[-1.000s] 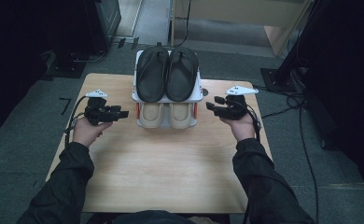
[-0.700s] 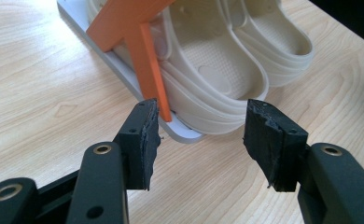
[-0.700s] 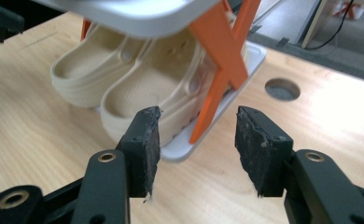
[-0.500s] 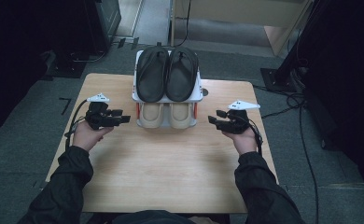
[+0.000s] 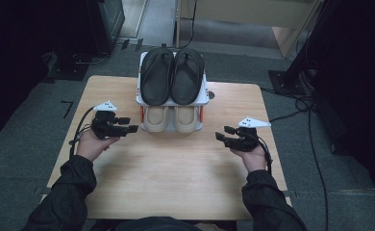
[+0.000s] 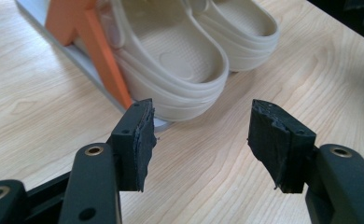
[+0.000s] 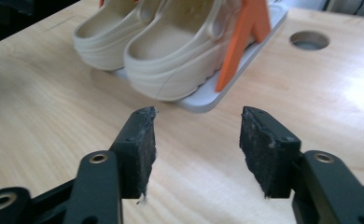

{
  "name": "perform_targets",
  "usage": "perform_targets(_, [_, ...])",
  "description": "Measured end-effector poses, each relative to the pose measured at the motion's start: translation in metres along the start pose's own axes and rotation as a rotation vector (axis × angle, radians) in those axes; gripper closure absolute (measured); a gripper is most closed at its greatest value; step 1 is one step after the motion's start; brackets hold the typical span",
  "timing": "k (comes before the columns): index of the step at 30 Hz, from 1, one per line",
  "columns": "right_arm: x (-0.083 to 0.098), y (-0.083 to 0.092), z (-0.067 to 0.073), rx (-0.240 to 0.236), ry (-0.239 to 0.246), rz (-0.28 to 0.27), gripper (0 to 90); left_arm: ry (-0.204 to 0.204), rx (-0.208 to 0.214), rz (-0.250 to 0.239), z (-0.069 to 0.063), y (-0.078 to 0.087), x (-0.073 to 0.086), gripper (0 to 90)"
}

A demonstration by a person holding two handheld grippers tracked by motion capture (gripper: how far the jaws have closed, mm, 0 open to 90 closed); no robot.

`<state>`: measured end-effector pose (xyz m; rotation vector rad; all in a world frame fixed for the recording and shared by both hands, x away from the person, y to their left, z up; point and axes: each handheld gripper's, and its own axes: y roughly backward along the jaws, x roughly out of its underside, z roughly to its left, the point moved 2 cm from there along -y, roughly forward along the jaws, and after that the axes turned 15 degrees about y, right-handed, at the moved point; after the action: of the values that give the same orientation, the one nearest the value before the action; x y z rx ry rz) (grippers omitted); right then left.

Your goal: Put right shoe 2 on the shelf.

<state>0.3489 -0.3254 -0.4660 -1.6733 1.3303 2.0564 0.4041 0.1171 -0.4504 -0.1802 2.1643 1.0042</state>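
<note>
A two-shelf shoe rack (image 5: pixel 172 102) stands at the table's far middle. A pair of black sandals (image 5: pixel 172 74) lies on its top shelf and a pair of beige clogs (image 5: pixel 171 119) on the bottom one. My left gripper (image 5: pixel 130 125) is held just left of the clogs, pointing right at them. In the left gripper view the clogs (image 6: pixel 180 60) and an orange rack support (image 6: pixel 94 42) lie just beyond the open left gripper (image 6: pixel 201 126). My right gripper (image 5: pixel 222 133) hovers right of the rack, nearer the person, and stands open (image 7: pixel 196 135) before the clogs (image 7: pixel 171 51). Both pairs of jaws have just been opening, with nothing between them.
The wooden table (image 5: pixel 176 183) has broad bare wood in front of the rack. A round hole (image 7: pixel 309 40) is cut in the tabletop right of the rack's grey base (image 7: pixel 213 100). Cables trail on the dark floor around the table.
My right gripper has drawn back from the rack toward the person and sunk lower. My left gripper has shifted slightly toward the person. Both jaws stand wider.
</note>
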Motion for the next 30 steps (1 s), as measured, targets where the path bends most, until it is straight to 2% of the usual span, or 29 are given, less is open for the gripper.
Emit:
perform_targets(4, [0.006, -0.006, 0.007, 0.019, 0.029, 0.03, 42.4, -0.01, 0.007, 0.005, -0.003, -0.005, 0.001, 39.8])
perform_targets(6, [0.006, -0.01, 0.008, 0.023, 0.026, 0.025, 40.0, -0.015, 0.006, 0.008, -0.004, -0.008, 0.002, 39.4])
perform_targets(9, [0.006, -0.017, 0.01, 0.01, -0.007, 0.019, 36.3, -0.028, -0.002, 0.0, -0.006, -0.012, 0.004, 38.0])
perform_targets(11, [0.006, -0.023, 0.013, 0.018, 0.027, 0.044, 34.1, -0.038, 0.0, 0.001, -0.007, -0.015, 0.004, 37.1])
perform_targets(16, [0.005, -0.026, 0.015, 0.004, 0.04, 0.057, 33.5, -0.056, 0.003, 0.019, -0.009, -0.019, 0.006, 36.9])
perform_targets(20, [0.005, -0.027, 0.014, 0.007, 0.048, 0.057, 33.2, -0.053, 0.003, 0.025, -0.008, -0.02, 0.007, 36.7])
perform_targets(28, [0.004, -0.026, 0.013, 0.007, 0.043, 0.058, 32.8, -0.043, 0.01, 0.005, -0.007, -0.017, 0.007, 36.3])
perform_targets(30, [0.004, -0.026, 0.012, 0.017, 0.05, 0.06, 32.0, -0.041, 0.0, 0.004, -0.008, -0.019, 0.007, 35.8])
